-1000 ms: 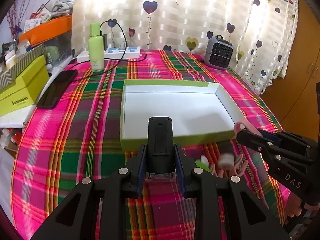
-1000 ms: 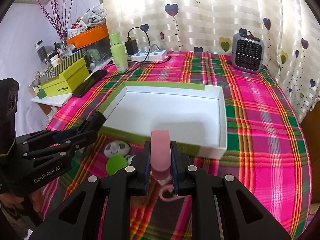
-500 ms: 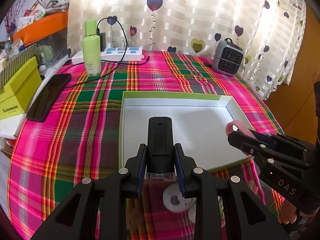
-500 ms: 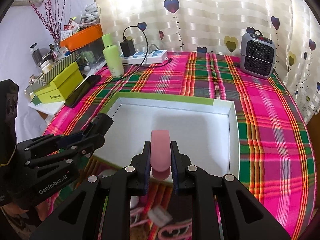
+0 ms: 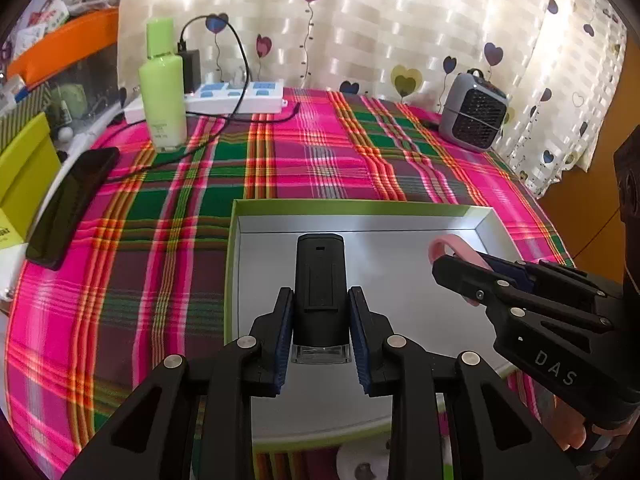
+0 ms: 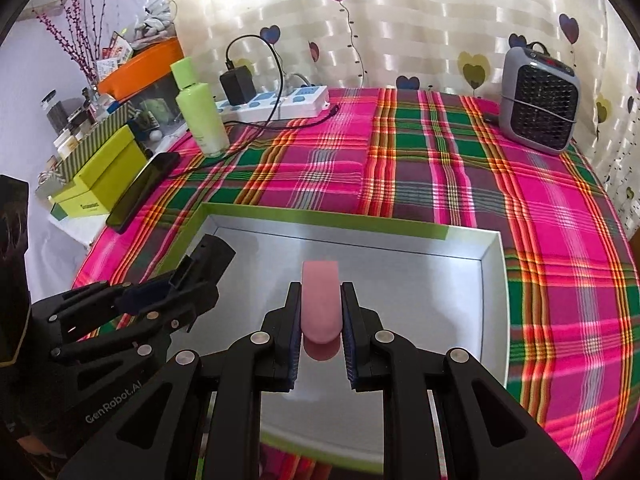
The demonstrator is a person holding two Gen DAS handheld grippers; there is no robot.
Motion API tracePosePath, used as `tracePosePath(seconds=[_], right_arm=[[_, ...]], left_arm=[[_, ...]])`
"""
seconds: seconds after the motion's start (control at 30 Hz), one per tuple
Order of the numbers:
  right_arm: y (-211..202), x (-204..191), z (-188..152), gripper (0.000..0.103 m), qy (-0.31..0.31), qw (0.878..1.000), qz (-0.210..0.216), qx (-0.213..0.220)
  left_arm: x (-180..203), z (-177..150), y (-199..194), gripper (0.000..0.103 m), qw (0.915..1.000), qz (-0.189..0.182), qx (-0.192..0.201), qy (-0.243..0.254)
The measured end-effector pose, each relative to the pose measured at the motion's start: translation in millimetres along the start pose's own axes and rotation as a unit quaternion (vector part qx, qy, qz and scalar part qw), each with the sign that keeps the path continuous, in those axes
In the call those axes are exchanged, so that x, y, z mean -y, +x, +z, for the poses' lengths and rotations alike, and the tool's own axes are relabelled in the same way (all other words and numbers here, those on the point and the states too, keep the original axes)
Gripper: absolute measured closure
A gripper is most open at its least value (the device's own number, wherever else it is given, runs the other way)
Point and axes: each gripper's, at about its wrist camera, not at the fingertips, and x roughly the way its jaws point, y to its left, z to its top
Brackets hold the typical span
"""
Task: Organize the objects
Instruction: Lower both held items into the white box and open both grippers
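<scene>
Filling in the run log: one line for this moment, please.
left tool: shut on black device | right tool: shut on pink item | both over open box

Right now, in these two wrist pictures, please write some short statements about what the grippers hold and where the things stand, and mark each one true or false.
1. The left gripper is shut on a black device. True.
2. The right gripper is open. False: it is shut on a pink object.
3. Both grippers are over the green-edged box. True.
4. The green bottle lies inside the box. False: it stands upright on the cloth near the power strip.
</scene>
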Motion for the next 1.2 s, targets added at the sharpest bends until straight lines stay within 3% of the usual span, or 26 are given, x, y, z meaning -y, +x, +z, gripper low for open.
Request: tracePosePath(seconds=[0.43,1.2], right_arm=[[32.9,3.8,13.2,0.085,0.001,1.000,-0.015,-0.021],[48.2,7.2,18.9,0.084,0.001,0.999,-0.032,-0.031]], left_arm=[[-5.8,14.4,24.7,0.078,0.9999,0.010,-0.010,-0.002],[-2.1,18.0,33.9,0.078,0.9996,0.025,-0.006,0.015]])
